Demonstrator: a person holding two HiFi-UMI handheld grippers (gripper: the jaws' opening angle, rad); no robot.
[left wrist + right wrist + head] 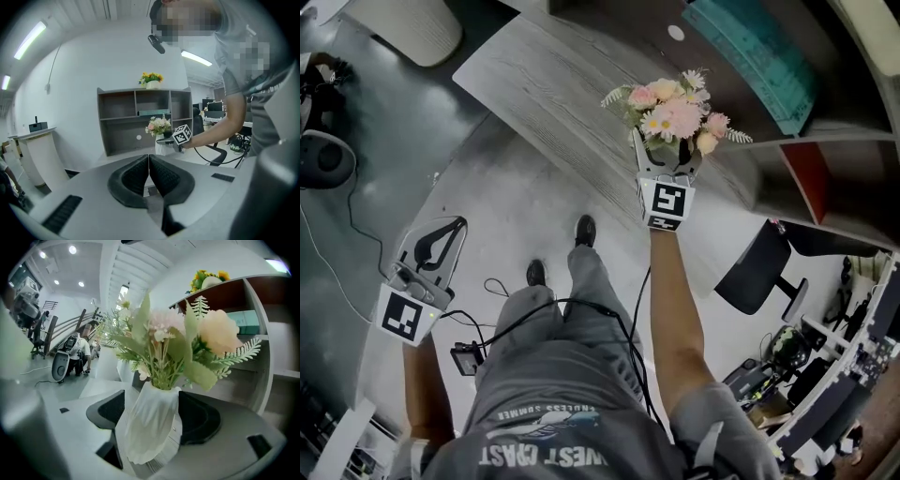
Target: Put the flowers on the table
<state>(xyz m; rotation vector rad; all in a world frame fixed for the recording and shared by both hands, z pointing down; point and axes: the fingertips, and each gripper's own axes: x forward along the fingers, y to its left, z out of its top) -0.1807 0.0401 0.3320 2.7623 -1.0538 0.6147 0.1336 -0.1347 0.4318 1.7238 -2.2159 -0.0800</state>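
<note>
Reaching out over the grey wood-grain table (553,103), the person is holding the right gripper (667,155) around the flowers (675,112). Its jaws are standing spread wide on either side of the white vase (150,423). A strip of table top is showing between the vase and one pad, so the pads are not pinching it. The vase is looking set down on the table, toward the side nearest the shelf unit (140,117), with pink and cream blooms rising above the gripper. The left gripper (455,227) is hanging low at the person's left side, over the floor (487,178), its jaws pressed together with nothing between them.
</note>
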